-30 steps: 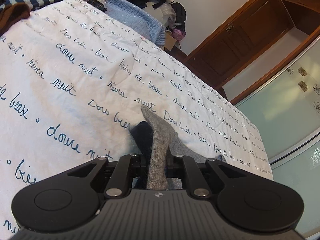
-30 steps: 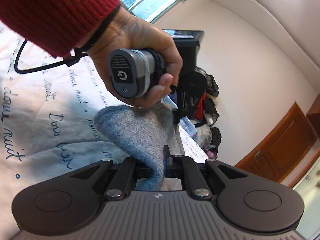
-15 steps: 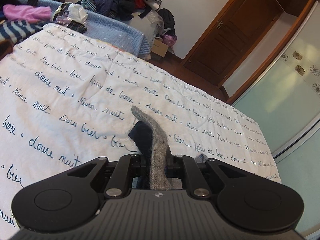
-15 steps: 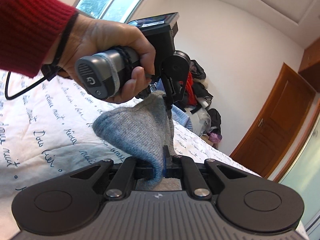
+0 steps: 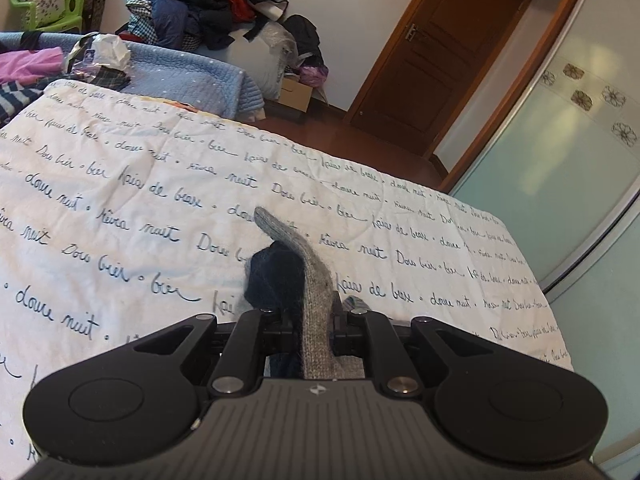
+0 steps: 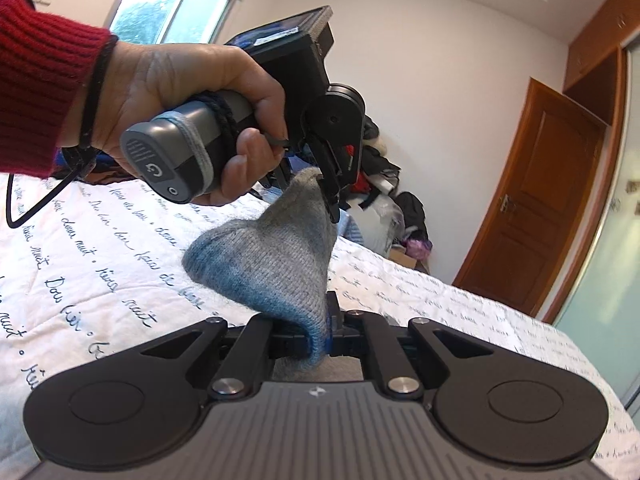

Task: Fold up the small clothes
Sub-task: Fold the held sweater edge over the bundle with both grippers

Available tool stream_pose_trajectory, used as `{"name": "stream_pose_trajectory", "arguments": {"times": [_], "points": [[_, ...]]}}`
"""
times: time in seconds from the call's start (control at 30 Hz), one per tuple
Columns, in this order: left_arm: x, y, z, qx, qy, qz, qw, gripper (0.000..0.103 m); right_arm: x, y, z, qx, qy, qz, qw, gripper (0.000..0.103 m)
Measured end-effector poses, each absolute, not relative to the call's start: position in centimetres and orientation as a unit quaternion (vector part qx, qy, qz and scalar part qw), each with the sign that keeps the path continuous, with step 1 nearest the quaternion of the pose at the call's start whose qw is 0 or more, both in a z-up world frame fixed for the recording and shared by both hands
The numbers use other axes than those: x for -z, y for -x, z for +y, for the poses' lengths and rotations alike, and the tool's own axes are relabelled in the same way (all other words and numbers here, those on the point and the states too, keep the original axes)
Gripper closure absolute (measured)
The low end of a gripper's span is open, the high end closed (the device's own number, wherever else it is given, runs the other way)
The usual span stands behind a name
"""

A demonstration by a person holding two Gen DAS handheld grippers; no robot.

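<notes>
Left wrist view: the left gripper (image 5: 312, 320) has its jaws closed tight on a grey sock (image 5: 310, 280). The sock runs straight forward out of the jaws, its free tip curling up and away to the left over the bedspread (image 5: 120, 200), a white quilt printed with blue handwriting. A dark navy patch (image 5: 272, 276), either the sock's inside or a second sock (unclear which), bulges just left of the grey strip. The sock is lifted off the bedspread here, not lying on it. Far back on the left sits a clothes pile (image 5: 208, 4); a wooden door (image 5: 448, 52) stands to the right

Right wrist view: at upper left the person's left hand (image 6: 180, 96), in a red sleeve, grips the handle of the left gripper (image 6: 330, 200), whose fingers pinch the top corner of the sock (image 6: 272, 256). From there the knit spreads down and fans out toward the right gripper (image 6: 320, 340), whose jaws are clamped on the sock's lower edge, showing a blue tint

So the sock hangs stretched between the two grippers above the bedspread (image 6: 100, 280), its long axis running from the left gripper, higher and farther away, down to the right gripper, nearer and lower. Both hold it equally; neither is free. The fold likely turns on bringing these two held ends together, or lowering the sock flat first
</notes>
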State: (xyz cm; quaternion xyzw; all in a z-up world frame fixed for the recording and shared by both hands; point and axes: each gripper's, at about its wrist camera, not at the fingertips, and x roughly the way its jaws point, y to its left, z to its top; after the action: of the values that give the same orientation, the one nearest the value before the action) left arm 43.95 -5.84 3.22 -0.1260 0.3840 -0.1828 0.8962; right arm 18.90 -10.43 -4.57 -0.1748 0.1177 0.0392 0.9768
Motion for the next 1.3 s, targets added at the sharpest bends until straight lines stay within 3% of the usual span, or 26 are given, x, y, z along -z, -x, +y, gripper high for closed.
{"name": "stream_pose_trajectory", "arguments": {"times": [1.3], "points": [[2.7, -42.8, -22.1, 0.230, 0.023, 0.436, 0.870, 0.090, 7.1, -16.5, -23.0, -0.004, -0.043, 0.210, 0.977, 0.096]]}}
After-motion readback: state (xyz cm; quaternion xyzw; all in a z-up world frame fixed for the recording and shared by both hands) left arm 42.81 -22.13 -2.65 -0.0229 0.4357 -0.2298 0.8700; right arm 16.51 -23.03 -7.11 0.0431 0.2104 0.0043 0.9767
